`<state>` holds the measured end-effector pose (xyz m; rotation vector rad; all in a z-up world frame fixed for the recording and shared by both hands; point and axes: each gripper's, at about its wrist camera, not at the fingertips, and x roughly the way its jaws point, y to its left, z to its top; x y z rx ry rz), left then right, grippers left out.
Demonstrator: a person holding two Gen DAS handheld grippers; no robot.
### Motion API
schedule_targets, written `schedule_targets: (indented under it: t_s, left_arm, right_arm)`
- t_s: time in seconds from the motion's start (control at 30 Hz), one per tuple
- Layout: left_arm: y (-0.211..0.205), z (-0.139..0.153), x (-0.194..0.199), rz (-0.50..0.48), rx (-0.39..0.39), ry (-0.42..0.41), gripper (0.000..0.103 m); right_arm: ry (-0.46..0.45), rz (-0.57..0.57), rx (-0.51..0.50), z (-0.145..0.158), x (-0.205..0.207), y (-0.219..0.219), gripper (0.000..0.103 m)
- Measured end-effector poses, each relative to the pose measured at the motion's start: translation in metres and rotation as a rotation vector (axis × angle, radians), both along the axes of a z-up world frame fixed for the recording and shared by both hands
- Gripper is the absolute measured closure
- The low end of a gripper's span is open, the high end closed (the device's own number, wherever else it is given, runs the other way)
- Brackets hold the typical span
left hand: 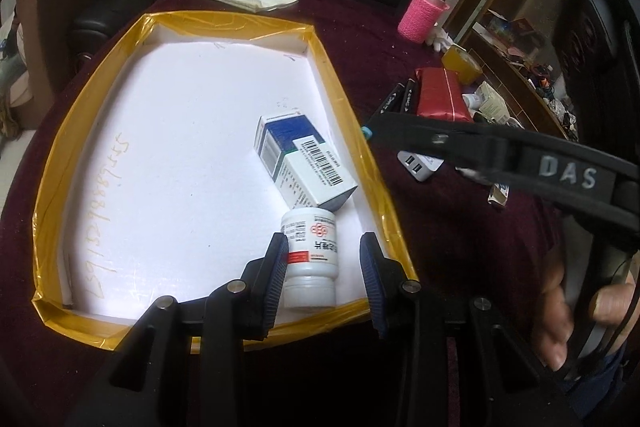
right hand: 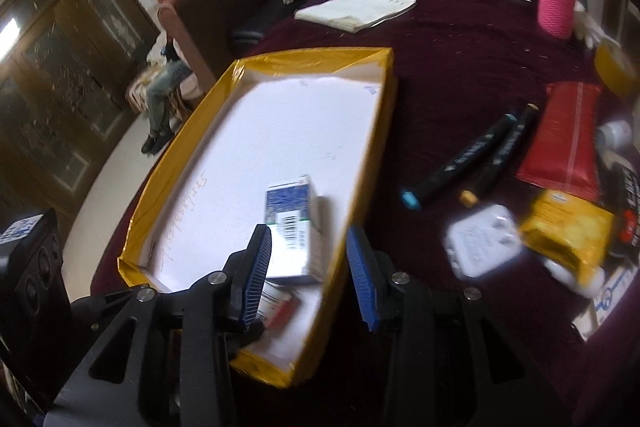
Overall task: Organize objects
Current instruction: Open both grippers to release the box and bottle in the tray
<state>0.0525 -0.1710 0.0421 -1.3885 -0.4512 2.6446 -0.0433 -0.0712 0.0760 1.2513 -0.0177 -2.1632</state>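
Note:
A white foam tray with a yellow-taped rim (left hand: 344, 99) (right hand: 360, 195) lies on the dark red tablecloth. In it lie a blue and white medicine box (left hand: 304, 163) (right hand: 296, 227) and a white pill bottle (left hand: 310, 259) on its side. My left gripper (left hand: 324, 263) is open around the bottle; the left pad touches it and the right pad stands apart. My right gripper (right hand: 308, 267) is open and empty above the tray's near right rim. The right gripper's arm (left hand: 520, 155) crosses the left wrist view.
Right of the tray lie two black markers (right hand: 472, 159), a white charger plug (right hand: 480, 239), a red packet (right hand: 564, 139), a yellow packet (right hand: 568, 235) and a yellow tape roll (left hand: 462, 63). A pink knitted bottle sleeve (right hand: 556, 3) and folded paper (right hand: 356, 11) lie at the back.

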Motion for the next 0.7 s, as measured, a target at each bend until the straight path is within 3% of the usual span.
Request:
schedule_targets:
  t_s: [0.37,0.5,0.7]
  left_arm:
    - [0.044,0.02,-0.011,-0.095,-0.05,0.038,0.067]
    - [0.075,0.03,-0.028,-0.167,-0.135,0.084,0.047]
    - [0.124,0.023,-0.071,-0.291,-0.323,0.068,0.043]
  right_arm:
    - [0.018,-0.158,-0.123,0.016,0.006,0.1,0.056]
    - [0.028,-0.214,-0.138,0.014,0.01,0.136,0.056]
    - [0.01,-0.307,-0.173,0.003,0.016,0.194,0.056]
